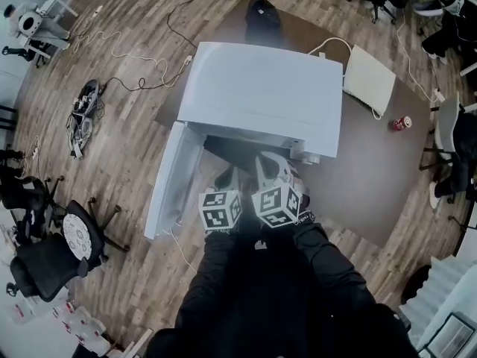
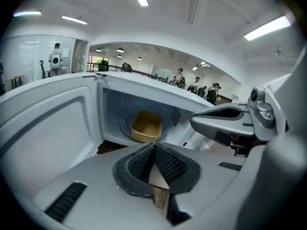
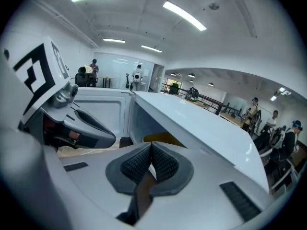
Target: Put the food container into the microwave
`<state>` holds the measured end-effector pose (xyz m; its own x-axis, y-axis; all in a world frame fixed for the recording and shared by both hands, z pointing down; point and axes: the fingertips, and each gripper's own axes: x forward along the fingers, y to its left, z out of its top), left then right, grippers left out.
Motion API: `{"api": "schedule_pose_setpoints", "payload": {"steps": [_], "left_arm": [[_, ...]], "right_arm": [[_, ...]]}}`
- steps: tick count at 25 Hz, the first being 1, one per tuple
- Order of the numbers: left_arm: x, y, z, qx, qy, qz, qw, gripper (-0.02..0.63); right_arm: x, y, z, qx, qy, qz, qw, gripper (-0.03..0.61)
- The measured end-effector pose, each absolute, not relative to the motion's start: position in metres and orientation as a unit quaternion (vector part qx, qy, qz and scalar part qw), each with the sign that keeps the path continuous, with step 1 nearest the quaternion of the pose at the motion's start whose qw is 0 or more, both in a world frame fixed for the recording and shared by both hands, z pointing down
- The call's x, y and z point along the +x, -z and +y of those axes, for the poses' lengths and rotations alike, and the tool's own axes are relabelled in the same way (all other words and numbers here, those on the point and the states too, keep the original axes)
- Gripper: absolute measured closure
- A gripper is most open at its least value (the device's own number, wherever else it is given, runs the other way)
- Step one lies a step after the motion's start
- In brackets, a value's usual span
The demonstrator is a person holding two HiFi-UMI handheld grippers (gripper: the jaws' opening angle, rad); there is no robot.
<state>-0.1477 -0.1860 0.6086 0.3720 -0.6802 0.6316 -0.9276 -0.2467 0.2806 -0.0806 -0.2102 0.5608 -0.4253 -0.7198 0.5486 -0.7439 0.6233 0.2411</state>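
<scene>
A white microwave (image 1: 261,95) stands on a dark table (image 1: 373,185) with its door (image 1: 168,181) swung open to the left. The tan food container (image 2: 146,126) sits inside the cavity on the turntable; in the right gripper view only its yellow rim (image 3: 163,139) shows past the jaws. My left gripper (image 1: 227,179) and right gripper (image 1: 272,171) hover side by side just in front of the opening, outside it. Both are shut, pads pressed together with nothing between them. The left gripper (image 2: 153,146) points at the container; the right gripper (image 3: 150,146) points along the microwave's front edge.
A red can (image 1: 402,123) and a flat white device (image 1: 369,79) lie on the table to the right of the microwave. A black object (image 1: 262,17) sits behind it. Office chairs (image 1: 52,252) and a cable tangle (image 1: 83,114) occupy the wood floor at left.
</scene>
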Motion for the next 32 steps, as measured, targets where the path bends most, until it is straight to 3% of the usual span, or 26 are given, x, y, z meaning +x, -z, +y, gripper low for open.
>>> {"api": "schedule_pose_setpoints", "payload": {"steps": [14, 32], "left_arm": [[-0.082, -0.492, -0.169, 0.824, -0.145, -0.495, 0.234, 0.58], [-0.028, -0.426, -0.166, 0.861, -0.113, -0.462, 0.181, 0.58]], "right_arm": [[-0.011, -0.442, -0.167, 0.539, -0.054, -0.822, 0.177, 0.555], [0.049, -0.362, -0.151, 0.588, -0.016, -0.801, 0.11, 0.555]]}}
